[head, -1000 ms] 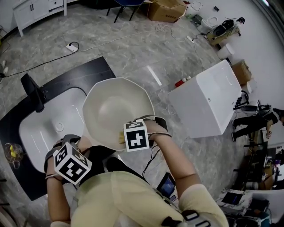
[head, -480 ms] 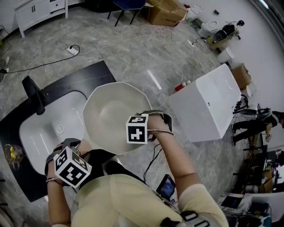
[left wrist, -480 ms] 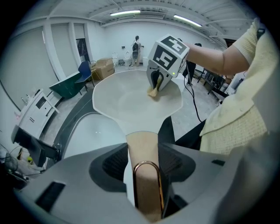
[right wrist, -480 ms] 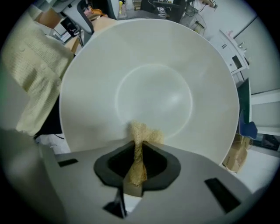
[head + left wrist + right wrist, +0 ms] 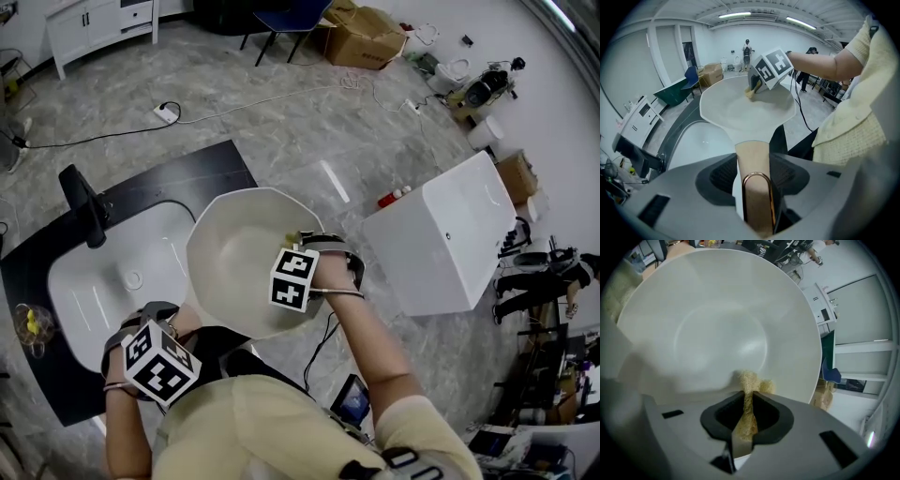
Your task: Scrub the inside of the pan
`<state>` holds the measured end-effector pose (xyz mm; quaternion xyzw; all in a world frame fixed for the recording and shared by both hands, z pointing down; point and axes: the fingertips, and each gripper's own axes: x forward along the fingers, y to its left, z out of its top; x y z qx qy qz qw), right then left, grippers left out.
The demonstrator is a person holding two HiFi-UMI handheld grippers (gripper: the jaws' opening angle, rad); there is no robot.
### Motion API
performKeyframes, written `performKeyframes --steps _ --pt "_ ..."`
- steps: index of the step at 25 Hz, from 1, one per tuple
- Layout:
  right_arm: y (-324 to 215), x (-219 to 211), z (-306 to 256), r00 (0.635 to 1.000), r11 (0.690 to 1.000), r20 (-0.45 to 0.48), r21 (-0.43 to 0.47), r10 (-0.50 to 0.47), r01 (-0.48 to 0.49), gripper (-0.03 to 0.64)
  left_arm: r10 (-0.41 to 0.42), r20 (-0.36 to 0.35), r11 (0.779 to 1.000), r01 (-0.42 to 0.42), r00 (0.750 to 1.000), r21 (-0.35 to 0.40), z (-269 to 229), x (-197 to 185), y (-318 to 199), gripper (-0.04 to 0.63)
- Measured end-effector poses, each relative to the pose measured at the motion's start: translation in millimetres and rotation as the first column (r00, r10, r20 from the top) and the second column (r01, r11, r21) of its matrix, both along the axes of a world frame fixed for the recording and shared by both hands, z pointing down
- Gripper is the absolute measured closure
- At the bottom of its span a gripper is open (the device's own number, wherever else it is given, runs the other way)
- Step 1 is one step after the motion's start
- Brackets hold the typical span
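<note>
A cream faceted pan (image 5: 239, 258) hangs over the sink. My left gripper (image 5: 176, 317) is shut on its tan handle (image 5: 754, 164), which ends in a copper loop. My right gripper (image 5: 314, 251) is shut on a yellowish scrub sponge (image 5: 303, 235) and reaches into the pan from its right rim. In the right gripper view the sponge (image 5: 750, 380) sticks out between the jaws and presses on the pan's inner wall (image 5: 717, 324). From the left gripper view, the sponge (image 5: 751, 92) rests on the pan's far side (image 5: 740, 110) under the right gripper's marker cube.
A white sink basin (image 5: 98, 281) sits in a black counter (image 5: 192, 164) with a black faucet (image 5: 86, 208). A glass dish with something yellow (image 5: 28, 323) stands at the counter's left. A white cabinet (image 5: 441, 234) stands right of the pan. Cables and a cardboard box (image 5: 367, 26) lie on the floor beyond.
My right gripper has dragged the sponge from the pan's near rim up its right side toward the far edge. The pan and left gripper shifted slightly.
</note>
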<state>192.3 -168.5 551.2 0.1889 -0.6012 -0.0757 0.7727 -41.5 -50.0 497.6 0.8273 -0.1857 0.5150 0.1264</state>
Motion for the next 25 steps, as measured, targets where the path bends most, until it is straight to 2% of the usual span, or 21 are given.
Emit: performKeyframes --steps 4,7,16,21,25 --pt "-26.0 -2.9 -6.9 1.000 0.990 0.002 0.144 -0.017 0.017 0.552 -0.001 -0.005 1.000 0.001 1.000 0.005 0.3 -0.5 0.0 0.380" --pt "-40.1 -6.0 -10.6 0.999 0.976 0.009 0.216 -0.038 0.035 0.552 0.000 -0.010 1.000 0.000 1.000 0.010 0.3 -0.5 -0.3 0.380" --pt "-66.2 -23.3 -17.5 0.995 0.932 0.040 0.354 -0.095 0.075 0.552 0.002 -0.007 1.000 -0.002 1.000 0.016 0.2 -0.6 0.1 0.380" --pt "-82.9 -38.2 -29.2 0.987 0.882 0.063 0.460 -0.149 0.104 0.552 -0.003 -0.010 1.000 0.004 1.000 0.019 1.6 -1.7 -0.5 0.380" --pt "-83.9 -51.2 -30.3 0.978 0.883 0.144 0.464 -0.154 0.071 0.552 -0.007 -0.010 1.000 0.007 1.000 0.018 0.7 -2.2 0.0 0.380"
